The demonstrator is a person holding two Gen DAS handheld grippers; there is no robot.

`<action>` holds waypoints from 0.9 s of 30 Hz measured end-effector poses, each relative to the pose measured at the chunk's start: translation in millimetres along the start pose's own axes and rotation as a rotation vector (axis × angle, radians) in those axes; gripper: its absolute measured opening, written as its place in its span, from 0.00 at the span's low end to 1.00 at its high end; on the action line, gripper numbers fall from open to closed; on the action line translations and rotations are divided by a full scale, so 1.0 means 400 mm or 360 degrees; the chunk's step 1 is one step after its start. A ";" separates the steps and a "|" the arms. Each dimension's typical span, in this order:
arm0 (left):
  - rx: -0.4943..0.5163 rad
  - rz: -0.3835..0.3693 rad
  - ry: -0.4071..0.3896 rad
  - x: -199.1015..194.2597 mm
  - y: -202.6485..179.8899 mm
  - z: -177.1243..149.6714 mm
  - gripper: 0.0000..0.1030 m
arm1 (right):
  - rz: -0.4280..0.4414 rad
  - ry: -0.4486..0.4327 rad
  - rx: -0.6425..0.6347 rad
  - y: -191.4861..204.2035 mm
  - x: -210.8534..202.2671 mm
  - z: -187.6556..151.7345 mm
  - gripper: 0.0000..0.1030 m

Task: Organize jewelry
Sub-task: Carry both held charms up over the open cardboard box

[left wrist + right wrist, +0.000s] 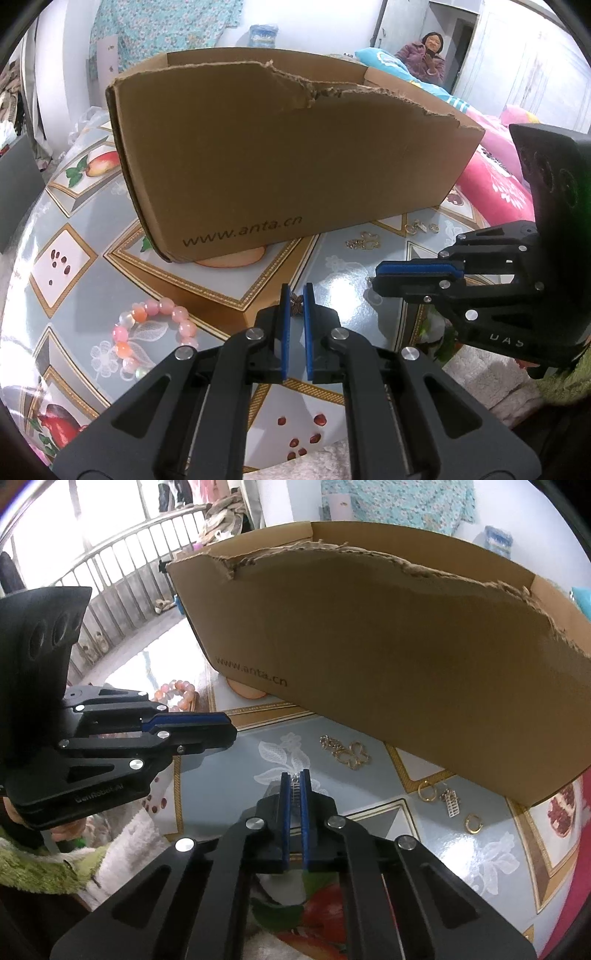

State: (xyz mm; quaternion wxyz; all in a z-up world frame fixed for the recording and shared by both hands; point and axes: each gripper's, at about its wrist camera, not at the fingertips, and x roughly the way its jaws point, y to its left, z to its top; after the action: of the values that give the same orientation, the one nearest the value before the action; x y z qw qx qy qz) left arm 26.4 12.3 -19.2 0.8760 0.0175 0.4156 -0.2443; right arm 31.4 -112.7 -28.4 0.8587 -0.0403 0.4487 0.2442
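**Left wrist view: both tongs pinch small jewelry by the box**

Left wrist view, up close: we see the left gripper [296, 301] w/ its blue pads pressed on a small brown butterfly charm [296, 303]. The pads are nearly together, clamped on the charm right at the tips. It sits low over the table [351, 269], which has a shiny cloth w/ fruit pics.

On the right side of this view we see the right gripper [375, 277] side-on. Its blue pads look pressed together too.

Right wrist view: we see the right gripper's pads clamped on a small silver earring [295, 792] w/ a ladder look. It stands between the pads near the tips. No earlier pic, so we only say how it is now.

The big brown cardboard box [288, 162] stands far from us, across the middle of the table. Its near wall has a torn top edge & web address print at the lower left.

More jewelry lies on the table just beside the box's near wall: a gold chain piece [345, 751] w/ a butterfly outline, a gold hoop [426, 792], a silver ladder earring [452, 803] & another gold hoop [472, 824], further right. A pink bead bracelet [153, 334] lies on the near left of the table, well apart from the gold bits.

A person in a purple coat [424, 59] sits far back on the right.
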 end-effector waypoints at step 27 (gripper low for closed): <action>0.0062 -0.0155 -0.0307 -0.163 -0.017 0.271 0.06 | 0.0138 -0.0492 0.0039 -0.084 -0.249 0.218 0.05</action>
State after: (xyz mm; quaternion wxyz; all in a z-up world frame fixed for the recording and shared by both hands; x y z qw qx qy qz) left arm 66.4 8.1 100.9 0.8985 -0.0094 0.3249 -0.2952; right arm 64.5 -155.4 97.0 0.9066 0.0276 0.3156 0.2789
